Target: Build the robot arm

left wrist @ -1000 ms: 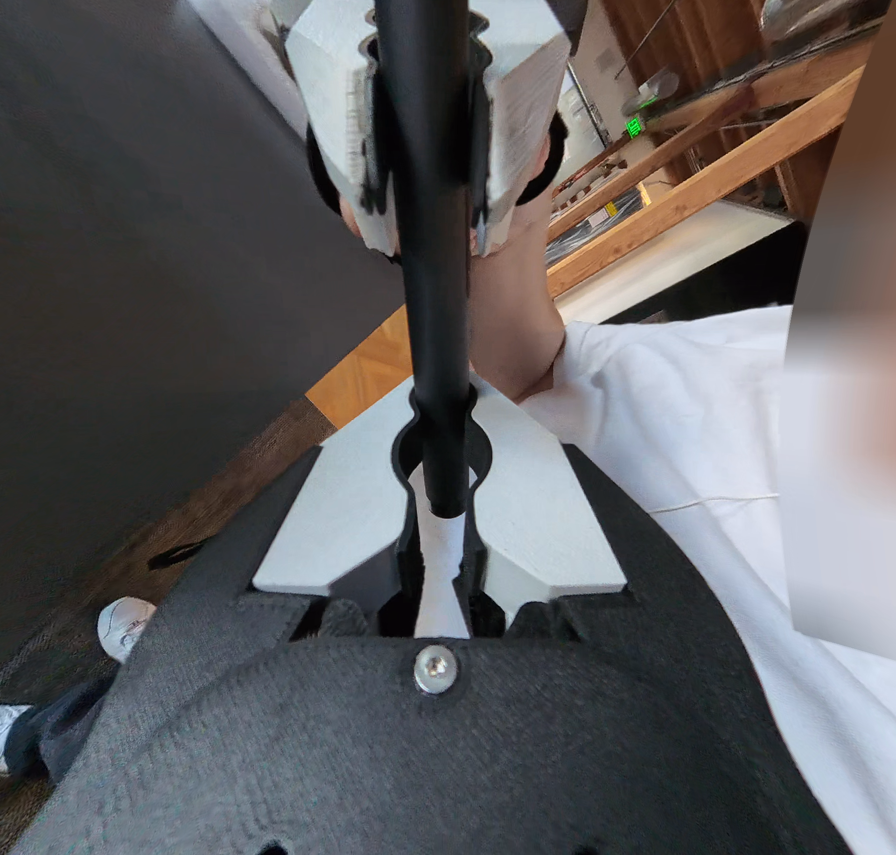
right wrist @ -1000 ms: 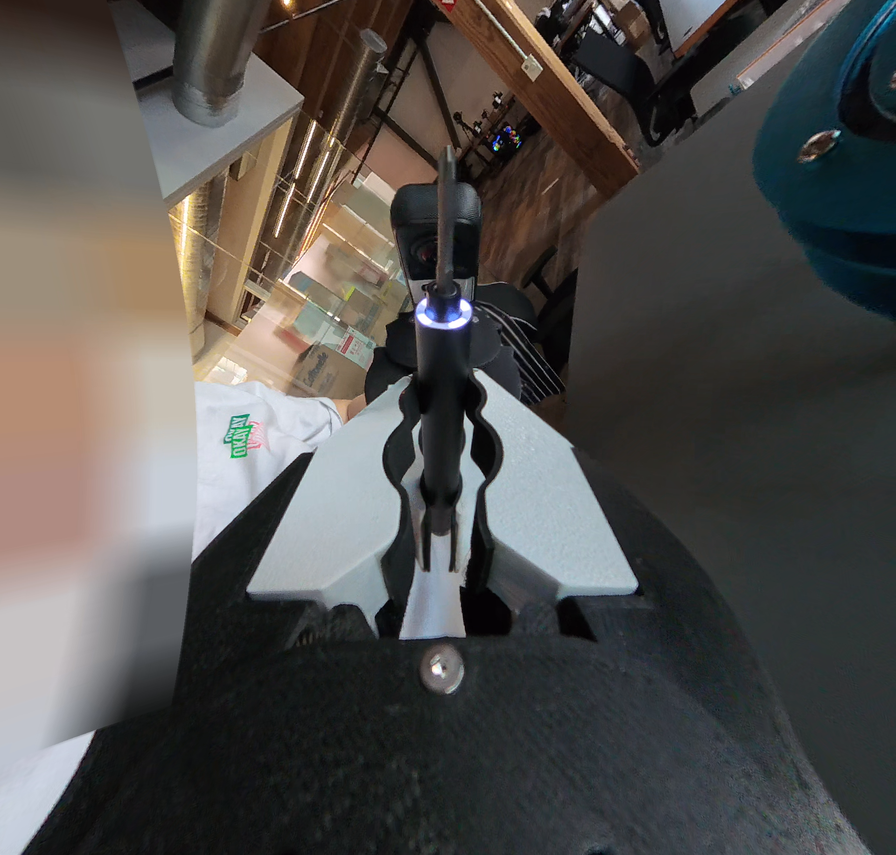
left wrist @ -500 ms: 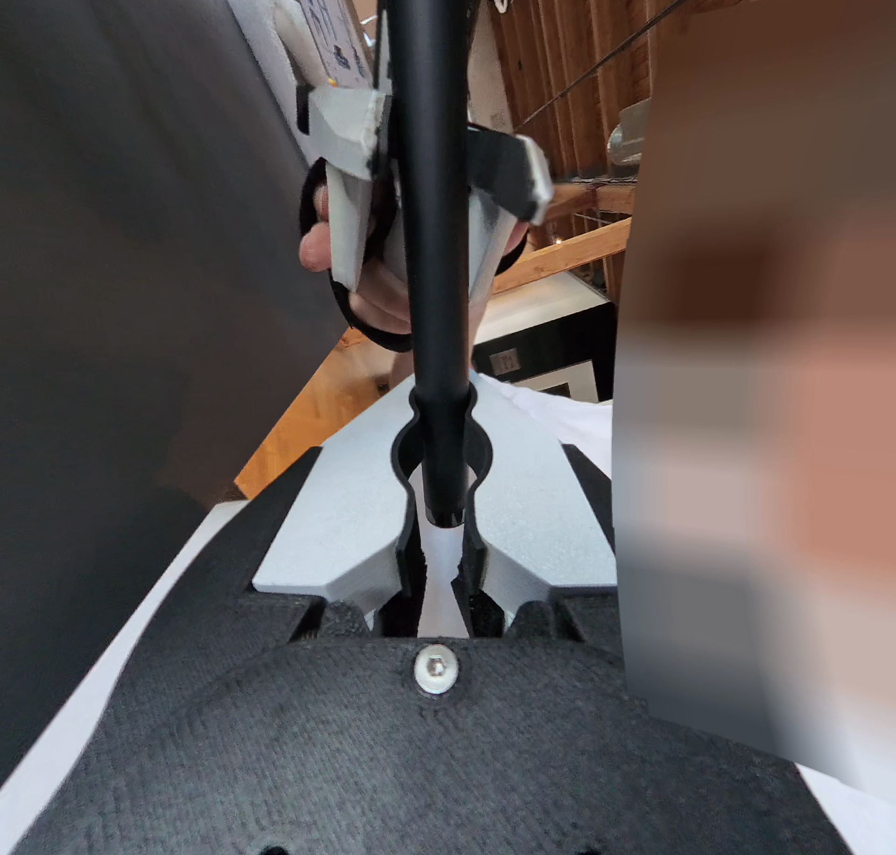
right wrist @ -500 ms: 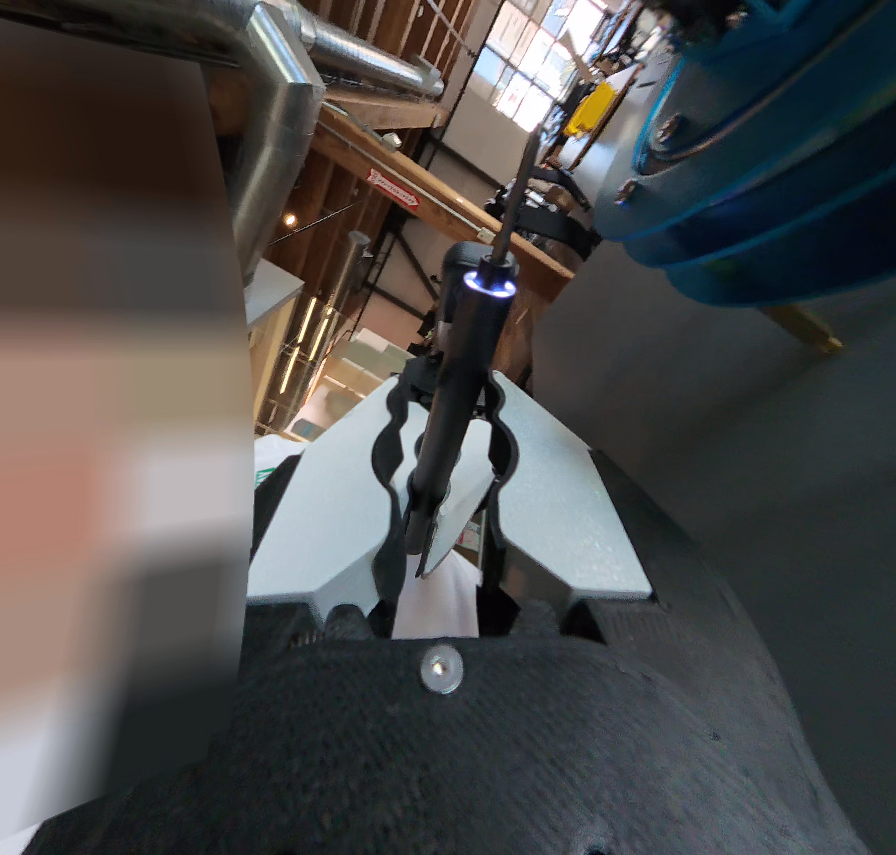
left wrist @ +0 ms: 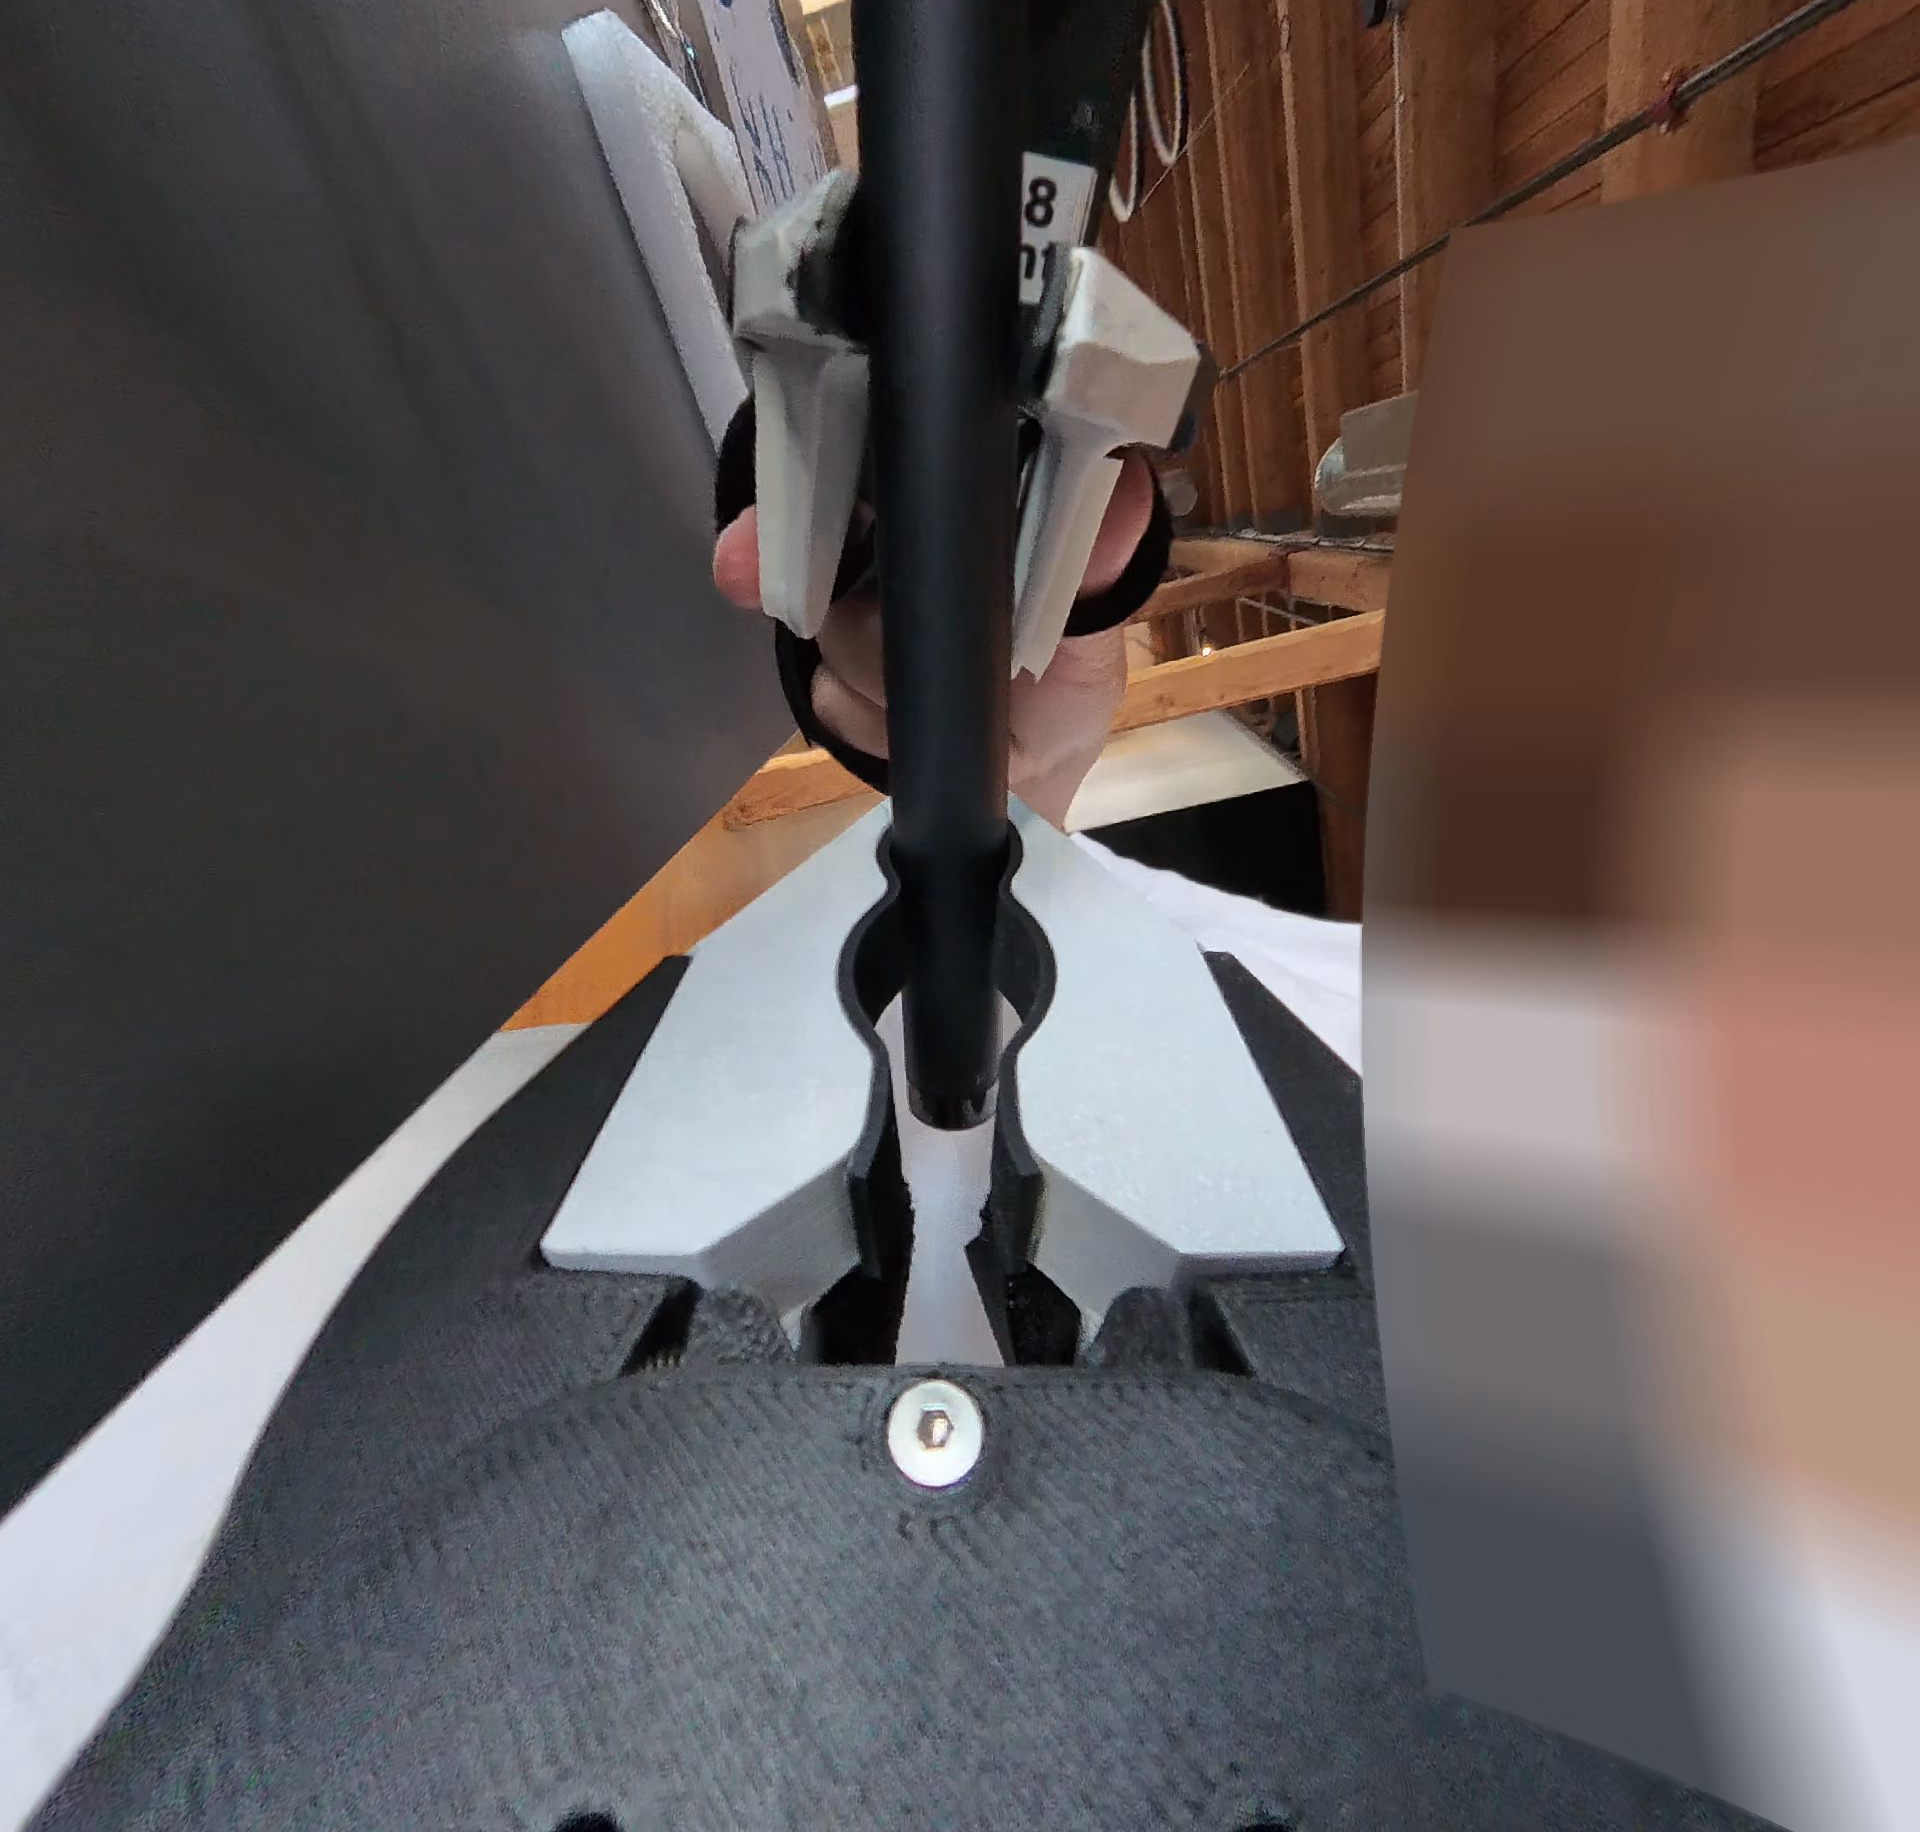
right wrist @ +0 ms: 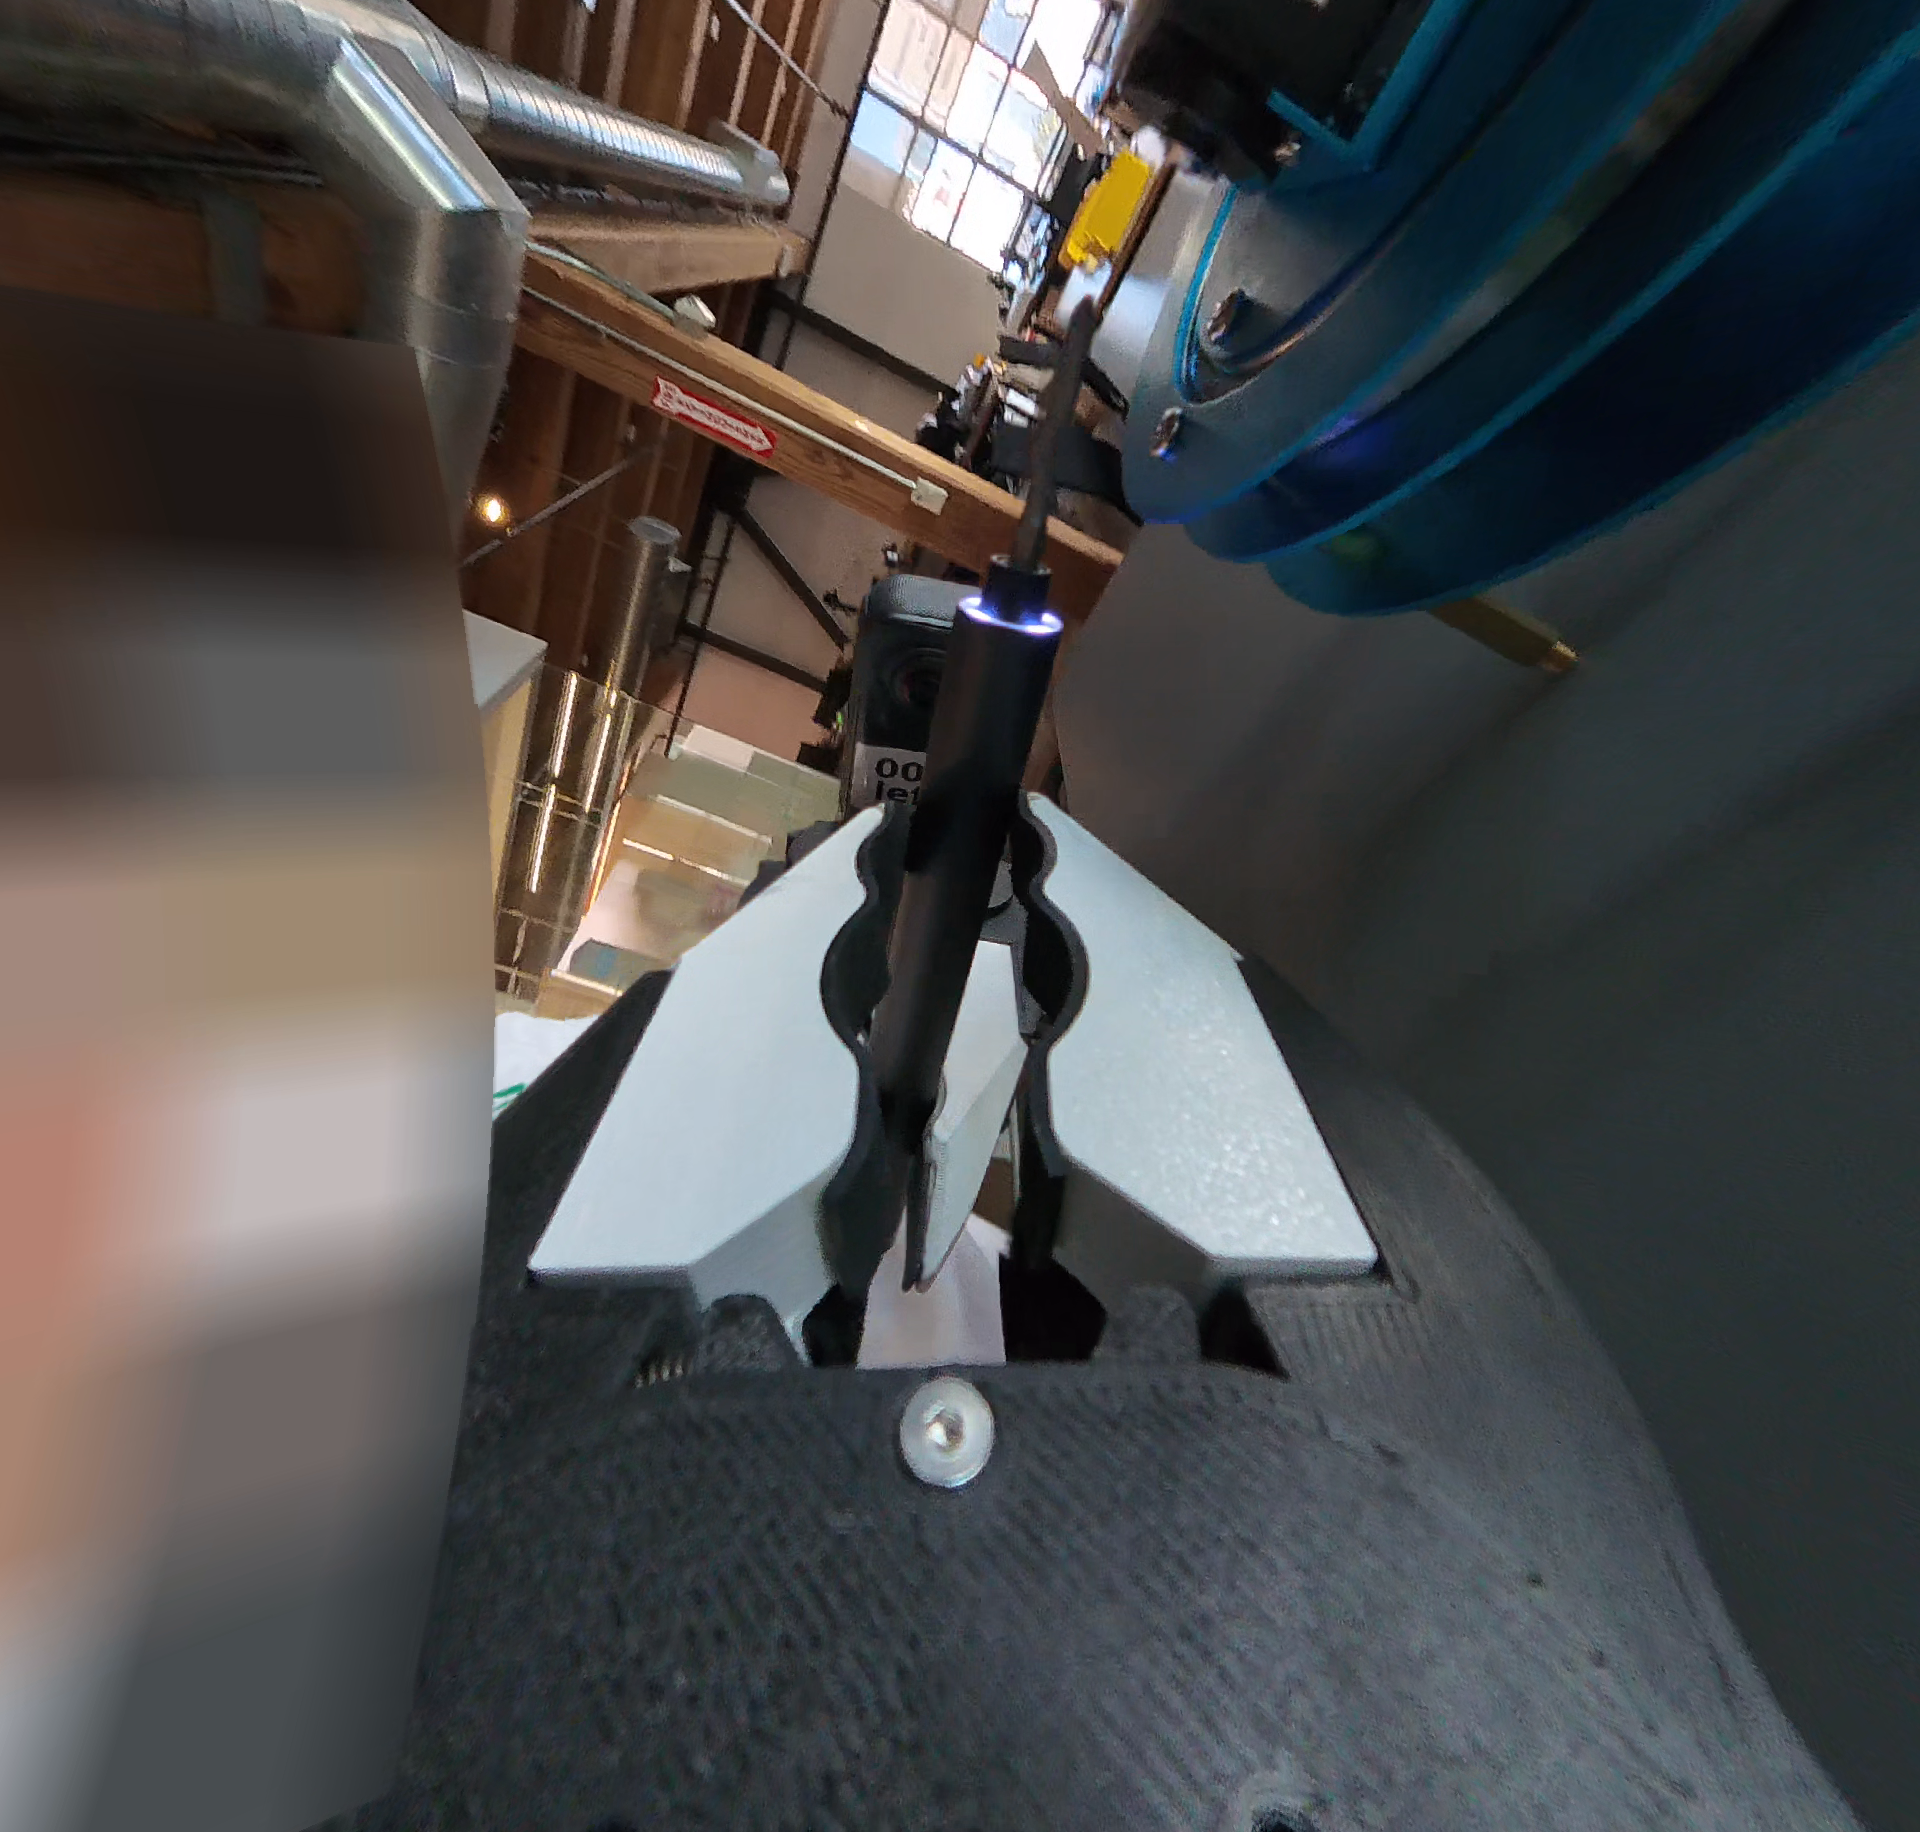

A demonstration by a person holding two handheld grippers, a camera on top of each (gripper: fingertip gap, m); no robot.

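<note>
A black pen-shaped electric screwdriver (right wrist: 977, 764) with a lit ring and a thin bit (right wrist: 1055, 432) runs between both grippers. My left gripper (left wrist: 948, 847) is shut on its rear end (left wrist: 940, 1003). My right gripper (right wrist: 956, 826) is open, with its jaws loosely either side of the screwdriver body, which leans on the left finger (right wrist: 727, 1034). The right gripper also shows farther up the shaft in the left wrist view (left wrist: 914, 639), held by a hand (left wrist: 1060, 733). The bit points close to a blue round disc assembly (right wrist: 1558, 328) with screws.
A dark grey surface (right wrist: 1507, 1055) lies under the blue disc and fills the left of the left wrist view (left wrist: 312, 535). A brass standoff (right wrist: 1507, 639) sticks out below the disc. A person in a white shirt (left wrist: 1268, 951) is close. Wooden beams and metal ducts (right wrist: 416, 120) are behind. The grippers' ends are close to 8 cm from one another.
My right gripper's jaws have opened from a firm grip on the screwdriver. Both views have swung, and the blue disc now sits much nearer the bit. The left gripper keeps its hold.
</note>
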